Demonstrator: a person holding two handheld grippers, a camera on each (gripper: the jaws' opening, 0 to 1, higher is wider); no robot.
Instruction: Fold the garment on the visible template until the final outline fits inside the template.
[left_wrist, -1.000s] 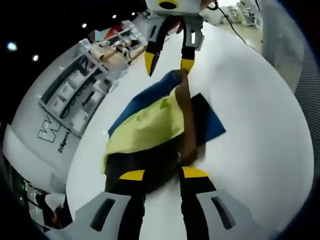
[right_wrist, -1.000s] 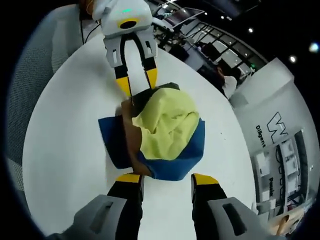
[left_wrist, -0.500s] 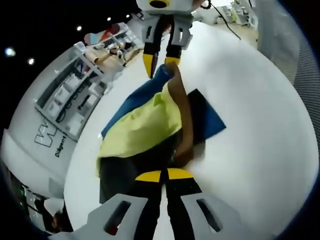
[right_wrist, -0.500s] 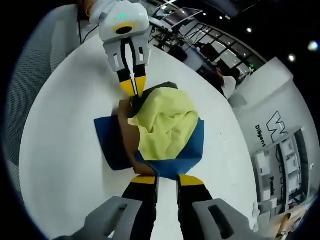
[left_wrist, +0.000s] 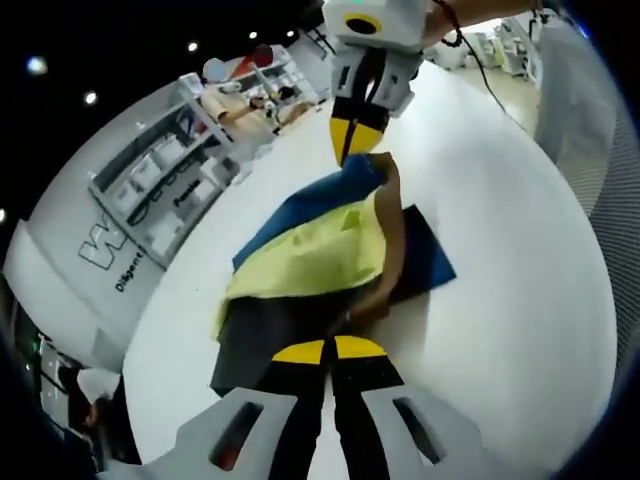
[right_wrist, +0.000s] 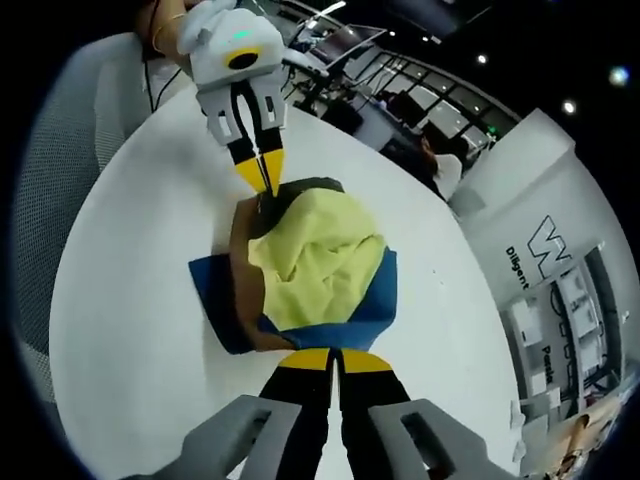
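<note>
The left gripper, its yellow-tipped jaws pressed together, is clenched on the dark near edge of the garment, which lies bunched on the round white table. At the garment's far end the right gripper has its jaws closed too, pinching the cloth where a blue layer and a brown strip meet. The garment shows a pale yellow panel on top, blue beneath it and a brown band along one side; part of it rests on the dark blue template, whose corner sticks out beside the brown band.

From the right gripper view, the right gripper grips the blue edge of the garment, while the left gripper bites the opposite end, near the dark collar-like part. The template peeks out beside the brown band, flat on the table. Beyond the table stand white shelves and a wall with lettering
</note>
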